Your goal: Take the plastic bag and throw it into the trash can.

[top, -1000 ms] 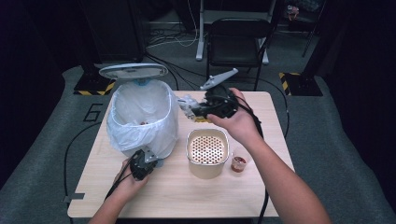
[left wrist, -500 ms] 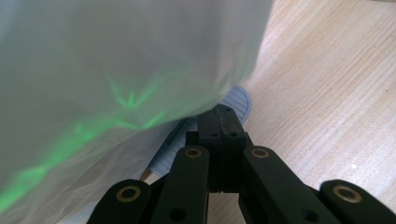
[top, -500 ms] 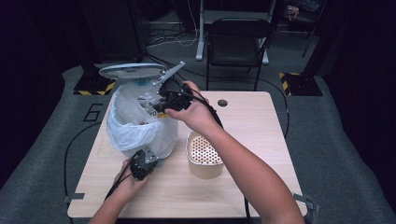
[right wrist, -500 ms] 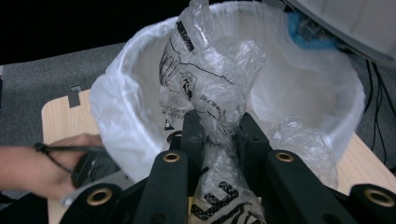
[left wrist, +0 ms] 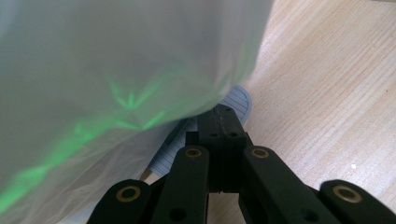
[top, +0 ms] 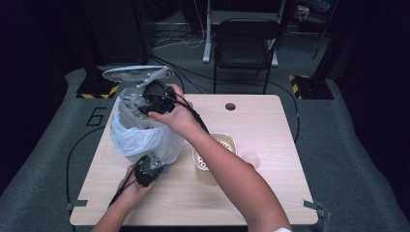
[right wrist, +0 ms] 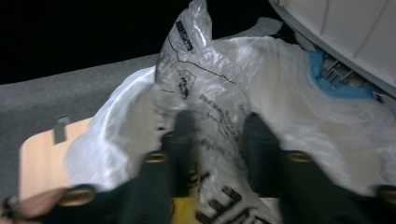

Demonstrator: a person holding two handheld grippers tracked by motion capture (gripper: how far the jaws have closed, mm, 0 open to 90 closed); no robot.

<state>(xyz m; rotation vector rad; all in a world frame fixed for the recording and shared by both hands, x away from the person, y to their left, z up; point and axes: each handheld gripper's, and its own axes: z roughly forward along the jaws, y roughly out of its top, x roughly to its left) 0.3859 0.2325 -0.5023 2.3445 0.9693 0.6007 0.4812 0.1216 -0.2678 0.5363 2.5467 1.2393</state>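
The right claw [top: 133, 104] hangs over the open mouth of the white-lined trash bin [top: 140, 135], which stands at about nine o'clock on the wooden surface [top: 270, 145]. Its jaws are clamped on a crumpled clear plastic wrapper [right wrist: 205, 93] with black print, which rises between them in the right gripper view, with the bin's white liner [right wrist: 299, 116] just behind. The bin's raised lid [top: 126, 73] stands at twelve o'clock from the bin's mouth. The left claw [left wrist: 219, 128] sits low at the bin's six o'clock, jaws pressed together against the foot of the bin, where a pale ridged base edge [left wrist: 236, 100] peeks from under the liner. A tan perforated bowl [top: 227, 142] stands at three o'clock from the bin, partly behind the right forearm [top: 227, 174].
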